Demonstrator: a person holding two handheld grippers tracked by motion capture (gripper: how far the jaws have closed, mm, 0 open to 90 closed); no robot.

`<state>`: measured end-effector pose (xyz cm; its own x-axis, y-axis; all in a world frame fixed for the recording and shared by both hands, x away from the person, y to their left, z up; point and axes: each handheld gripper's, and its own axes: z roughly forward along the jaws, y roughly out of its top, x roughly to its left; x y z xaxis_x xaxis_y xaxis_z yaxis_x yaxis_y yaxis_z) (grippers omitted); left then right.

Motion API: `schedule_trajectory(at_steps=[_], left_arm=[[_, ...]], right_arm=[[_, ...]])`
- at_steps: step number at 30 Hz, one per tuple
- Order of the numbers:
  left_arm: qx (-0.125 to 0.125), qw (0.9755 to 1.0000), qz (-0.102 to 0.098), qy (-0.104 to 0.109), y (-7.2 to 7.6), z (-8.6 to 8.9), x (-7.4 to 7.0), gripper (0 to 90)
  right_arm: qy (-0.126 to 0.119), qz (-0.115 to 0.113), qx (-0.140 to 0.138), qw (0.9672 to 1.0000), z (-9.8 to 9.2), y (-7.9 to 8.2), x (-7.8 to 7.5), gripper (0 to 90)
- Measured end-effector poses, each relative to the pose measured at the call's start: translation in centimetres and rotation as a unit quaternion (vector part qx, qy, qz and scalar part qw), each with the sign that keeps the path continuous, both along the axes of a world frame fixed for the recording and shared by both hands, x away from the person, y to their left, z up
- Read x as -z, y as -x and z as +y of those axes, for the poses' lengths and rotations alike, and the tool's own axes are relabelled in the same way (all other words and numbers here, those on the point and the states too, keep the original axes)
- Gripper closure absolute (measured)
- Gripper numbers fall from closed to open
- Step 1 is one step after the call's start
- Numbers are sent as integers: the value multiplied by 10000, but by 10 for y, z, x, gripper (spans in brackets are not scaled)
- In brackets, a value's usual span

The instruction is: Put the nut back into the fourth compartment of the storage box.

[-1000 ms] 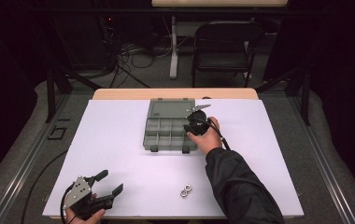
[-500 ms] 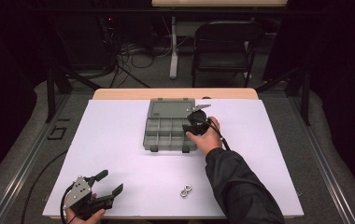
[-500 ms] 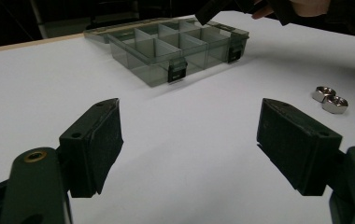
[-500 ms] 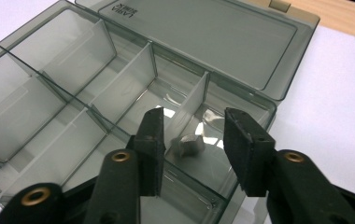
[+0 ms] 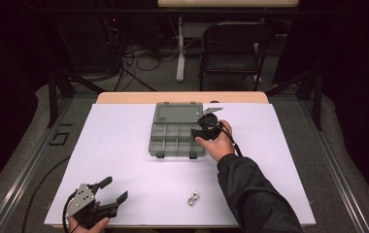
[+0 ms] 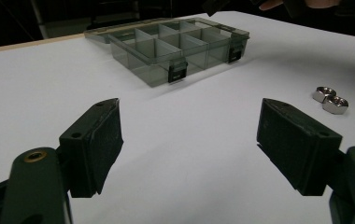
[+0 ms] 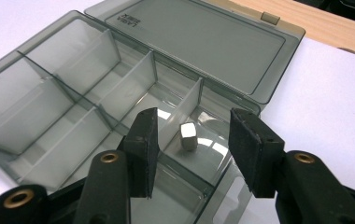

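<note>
a nut (image 7: 188, 136) is seen lying free in the box (image 7: 49, 121), just ahead between the right gripper (image 7: 192, 156) jaws, which have just been opening; two nuts (image 5: 192, 198) are left nearer the left gripper (image 5: 106, 196), spread wide and empty.

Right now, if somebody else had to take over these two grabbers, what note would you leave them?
Right gripper: over the box, jaws just been opening, apart, nothing pressed between them; one nut lies in the compartment below.
Left gripper: open, empty, at the table's near left corner.
Done: one nut is in the box.
Left: two nuts on the table near the front edge, probably next in; the lid is open.
</note>
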<state>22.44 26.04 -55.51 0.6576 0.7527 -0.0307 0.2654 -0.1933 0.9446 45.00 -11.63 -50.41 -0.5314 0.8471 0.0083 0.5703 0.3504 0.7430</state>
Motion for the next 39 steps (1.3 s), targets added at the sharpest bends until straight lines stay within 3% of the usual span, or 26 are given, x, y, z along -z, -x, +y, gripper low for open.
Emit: schedule_trajectory(at_steps=[14,22,28,35,39], left_arm=[[-7,10000,-4,-14,0,-1,0,224],[-6,10000,-17,-20,0,0,0,223],[-17,10000,-20,-16,0,-1,0,223],[-21,10000,2,-15,0,-1,0,223],[-22,10000,2,-17,0,-1,0,223]], right_arm=[[-141,-104,-361,9992,-11,33,-18,509],[-245,-334,-595,9974,-18,60,-24,479],[-273,-497,-793,9952,-22,84,-25,457],[-490,-580,-898,9931,-30,108,-23,456],[-408,-680,-978,9920,-32,122,-20,456]])
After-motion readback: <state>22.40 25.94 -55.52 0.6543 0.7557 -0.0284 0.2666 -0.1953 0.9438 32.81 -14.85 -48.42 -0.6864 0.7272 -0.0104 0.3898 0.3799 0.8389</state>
